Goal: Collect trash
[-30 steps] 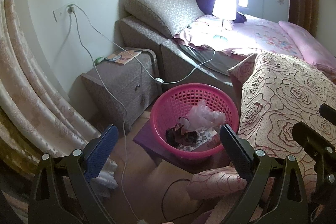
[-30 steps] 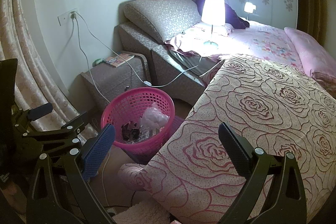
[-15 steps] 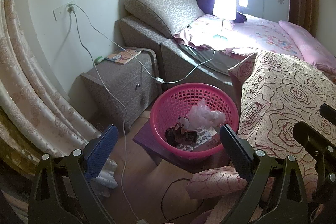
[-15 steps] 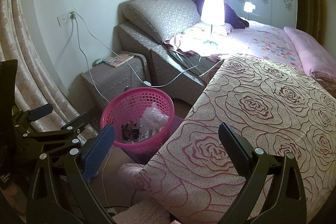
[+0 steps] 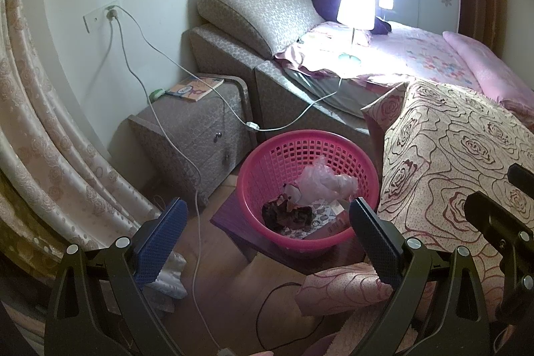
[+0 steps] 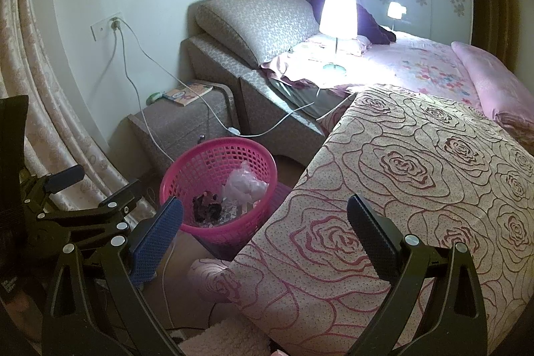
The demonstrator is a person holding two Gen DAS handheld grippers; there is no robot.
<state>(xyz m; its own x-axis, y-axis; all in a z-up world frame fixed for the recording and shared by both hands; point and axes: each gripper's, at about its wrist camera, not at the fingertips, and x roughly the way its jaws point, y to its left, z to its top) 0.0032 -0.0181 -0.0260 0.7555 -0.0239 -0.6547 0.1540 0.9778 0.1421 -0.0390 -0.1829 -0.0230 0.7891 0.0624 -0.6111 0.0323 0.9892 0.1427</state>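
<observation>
The left gripper (image 5: 265,242) is held level above the floor with its jaws spread wide and nothing between them. Straight ahead of it, framed by the two fingers, stands the pink basket (image 5: 308,152) on a dark purple mat (image 5: 233,216). Inside the basket lie a crumpled plastic bag (image 5: 322,184) and some dark scraps (image 5: 287,216) on printed paper. A white cable (image 5: 197,206) hangs down just ahead of its left finger.

The right gripper (image 6: 263,226) is also wide open and empty, held beside the left one and pointing over the corner of the rose-patterned bedspread (image 6: 417,189). The basket sits ahead of its left finger, close to the bedspread's edge. Farther ahead stand a nightstand (image 6: 180,125) and a lit lamp (image 6: 337,15).
</observation>
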